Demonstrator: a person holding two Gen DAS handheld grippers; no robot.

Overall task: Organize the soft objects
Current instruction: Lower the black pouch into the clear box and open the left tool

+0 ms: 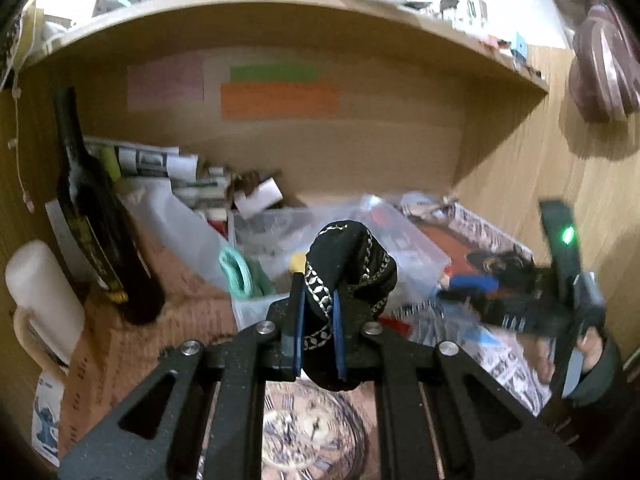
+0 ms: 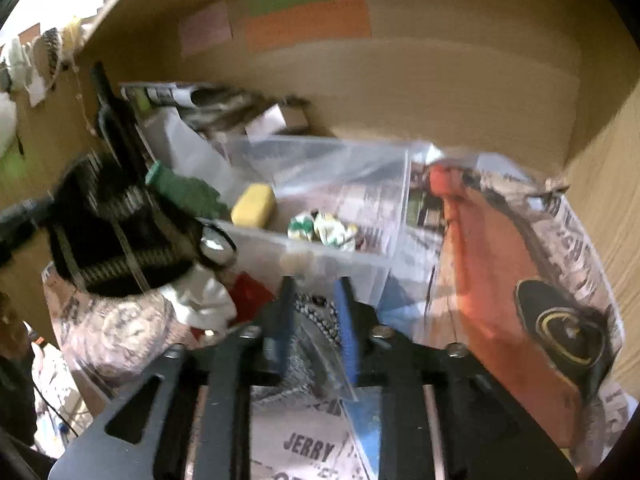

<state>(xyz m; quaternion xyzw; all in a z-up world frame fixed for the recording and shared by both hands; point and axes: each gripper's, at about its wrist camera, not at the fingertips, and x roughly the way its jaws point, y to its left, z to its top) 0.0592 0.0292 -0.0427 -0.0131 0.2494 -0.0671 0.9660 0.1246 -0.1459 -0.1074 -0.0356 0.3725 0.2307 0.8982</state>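
Observation:
My left gripper [image 1: 318,304] is shut on a black cloth with silver embroidery [image 1: 348,256] and holds it in the air in front of a clear plastic box [image 1: 420,248]. The right wrist view shows the same cloth [image 2: 112,240] at the left. The box [image 2: 328,256] contains a yellow sponge [image 2: 254,204], a green scourer [image 2: 188,192] and a crumpled white-green cloth [image 2: 324,230]. My right gripper [image 2: 316,312] stands partly open, low before the box. A grey knit cloth [image 2: 304,352] and a clear bag's edge lie between its fingers. That gripper [image 1: 480,280] also appears, blurred, at the right.
This is a wooden shelf niche lined with newspaper showing an orange car [image 2: 500,260]. A dark bottle [image 1: 92,216] and a white mug [image 1: 40,292] stand at the left. Rolled papers lie behind. A round patterned item [image 1: 312,428] and a white cloth [image 2: 200,300] lie in front.

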